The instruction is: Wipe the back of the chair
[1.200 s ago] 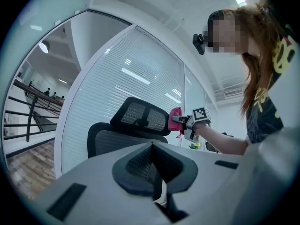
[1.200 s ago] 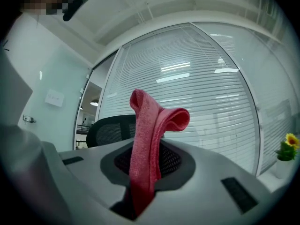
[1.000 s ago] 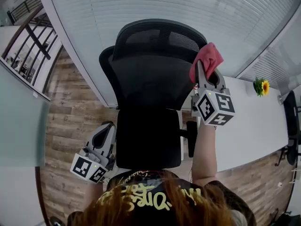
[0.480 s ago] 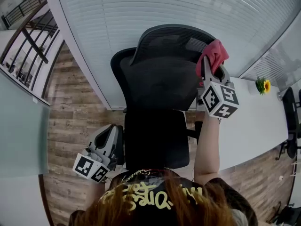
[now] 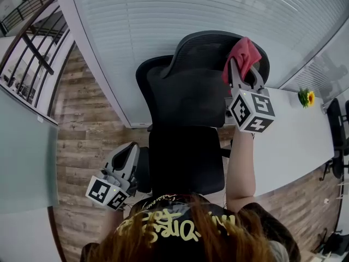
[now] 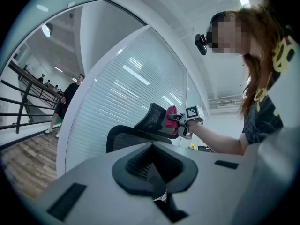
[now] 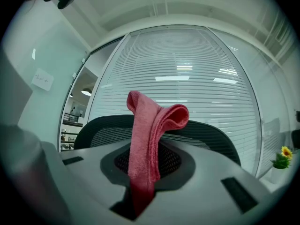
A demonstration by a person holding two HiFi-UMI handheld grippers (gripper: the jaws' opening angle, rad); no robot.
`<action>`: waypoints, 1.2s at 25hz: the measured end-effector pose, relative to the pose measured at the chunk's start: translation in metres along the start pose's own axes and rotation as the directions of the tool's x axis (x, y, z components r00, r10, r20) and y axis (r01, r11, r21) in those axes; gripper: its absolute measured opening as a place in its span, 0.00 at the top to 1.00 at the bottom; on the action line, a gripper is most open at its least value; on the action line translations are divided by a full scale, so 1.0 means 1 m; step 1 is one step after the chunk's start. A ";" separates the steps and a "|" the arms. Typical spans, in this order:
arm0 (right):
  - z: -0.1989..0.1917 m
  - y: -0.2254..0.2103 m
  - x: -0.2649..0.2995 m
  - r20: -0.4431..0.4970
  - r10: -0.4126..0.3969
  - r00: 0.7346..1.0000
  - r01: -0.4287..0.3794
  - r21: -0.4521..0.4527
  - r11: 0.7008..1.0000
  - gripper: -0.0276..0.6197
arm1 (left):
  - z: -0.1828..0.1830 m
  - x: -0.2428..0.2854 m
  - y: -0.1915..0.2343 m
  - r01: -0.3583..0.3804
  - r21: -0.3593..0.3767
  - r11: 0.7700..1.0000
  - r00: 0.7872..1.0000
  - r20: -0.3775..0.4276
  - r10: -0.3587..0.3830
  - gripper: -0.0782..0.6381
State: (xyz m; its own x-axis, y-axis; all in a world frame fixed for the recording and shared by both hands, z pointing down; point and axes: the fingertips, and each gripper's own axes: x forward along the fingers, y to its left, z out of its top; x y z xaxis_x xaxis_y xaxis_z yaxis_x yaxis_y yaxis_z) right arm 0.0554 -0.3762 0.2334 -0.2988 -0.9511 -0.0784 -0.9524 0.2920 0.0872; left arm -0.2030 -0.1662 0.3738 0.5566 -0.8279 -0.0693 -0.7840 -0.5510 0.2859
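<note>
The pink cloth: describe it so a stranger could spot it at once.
Find the black mesh chair before the white blinds. At its headrest's right edge, the right tongs pinch a folded cloth. It is the only pink-red thing among black, white and grey.

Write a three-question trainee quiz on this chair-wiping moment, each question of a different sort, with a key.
1. True or false: the left tongs sit low beside the seat, shut on nothing.
2. Multiple choice: the red cloth gripped in the right tongs is nearest which?
A. the seat
B. the headrest
C. the floor
3. Fill in: on the white table at the right stands a yellow ____.

Key: 1 true. 2 B, at the headrest's right end. 3 flower.
</note>
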 end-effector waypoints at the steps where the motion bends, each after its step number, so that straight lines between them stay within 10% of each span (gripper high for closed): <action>1: 0.001 0.005 0.001 0.002 0.003 1.000 -0.003 -0.001 1.000 0.85 | 0.001 -0.002 0.003 0.004 0.004 1.000 1.000 -0.003 -0.004 0.90; 30: 0.013 0.135 0.010 0.026 0.170 0.985 -0.166 -0.129 0.978 0.85 | 0.017 -0.014 0.036 0.071 0.027 0.997 0.997 -0.034 -0.070 0.90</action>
State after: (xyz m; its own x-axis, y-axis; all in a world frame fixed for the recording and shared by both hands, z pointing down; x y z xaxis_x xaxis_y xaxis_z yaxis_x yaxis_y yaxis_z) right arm -0.0766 -0.3446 0.2312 -0.4581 -0.8845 -0.0885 -0.8739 0.4300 0.2267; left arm -0.2433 -0.1764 0.3685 0.6188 -0.7835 -0.0567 -0.7499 -0.6107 0.2542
